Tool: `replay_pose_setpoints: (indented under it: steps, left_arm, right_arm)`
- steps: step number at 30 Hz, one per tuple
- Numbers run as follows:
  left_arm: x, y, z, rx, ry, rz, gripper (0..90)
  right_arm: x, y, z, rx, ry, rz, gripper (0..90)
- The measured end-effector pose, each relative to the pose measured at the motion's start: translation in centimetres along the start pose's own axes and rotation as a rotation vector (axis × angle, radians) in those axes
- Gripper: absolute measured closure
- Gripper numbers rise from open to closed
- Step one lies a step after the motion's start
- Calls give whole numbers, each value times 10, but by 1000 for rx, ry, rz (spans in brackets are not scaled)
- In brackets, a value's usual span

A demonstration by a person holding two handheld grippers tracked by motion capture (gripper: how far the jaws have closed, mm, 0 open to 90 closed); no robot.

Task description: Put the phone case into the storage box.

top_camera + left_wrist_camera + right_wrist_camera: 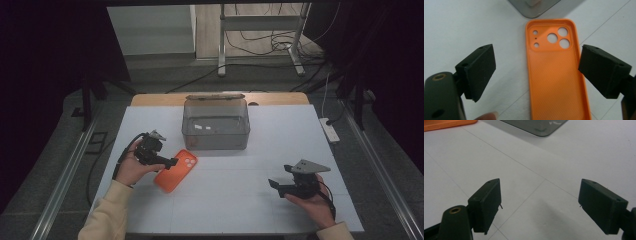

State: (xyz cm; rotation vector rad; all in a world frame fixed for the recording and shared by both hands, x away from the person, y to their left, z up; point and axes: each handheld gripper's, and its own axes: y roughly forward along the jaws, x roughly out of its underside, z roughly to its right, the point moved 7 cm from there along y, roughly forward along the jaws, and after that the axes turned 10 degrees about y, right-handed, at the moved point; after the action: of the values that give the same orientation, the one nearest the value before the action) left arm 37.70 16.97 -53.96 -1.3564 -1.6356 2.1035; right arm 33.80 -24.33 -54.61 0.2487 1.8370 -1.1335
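Orange phone case btm edge cut off, left gripper jaws wide apart

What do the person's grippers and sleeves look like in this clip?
Both grippers are black, each with two blocky, flat-faced jaws. The right gripper carries a grey three-cornered plate on top; the left gripper has a smaller grey piece. A dark cable trails from each. Brass-coloured inserts show near the jaws. The sleeves are pale cream.

Dim surroundings, bright tabletop, soft blur
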Motion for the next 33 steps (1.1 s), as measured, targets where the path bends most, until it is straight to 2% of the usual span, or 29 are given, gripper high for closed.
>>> replay_pose_setpoints:
  steps: [10,33]
  left_arm:
    - [1,5,-8,-4,-8,-26,146]
    - [4,15,-12,-1,-2,-63,158]
  right_arm:
    - [0,1,1,0,0,1,187]
    - [0,0,2,1,3,-1,187]
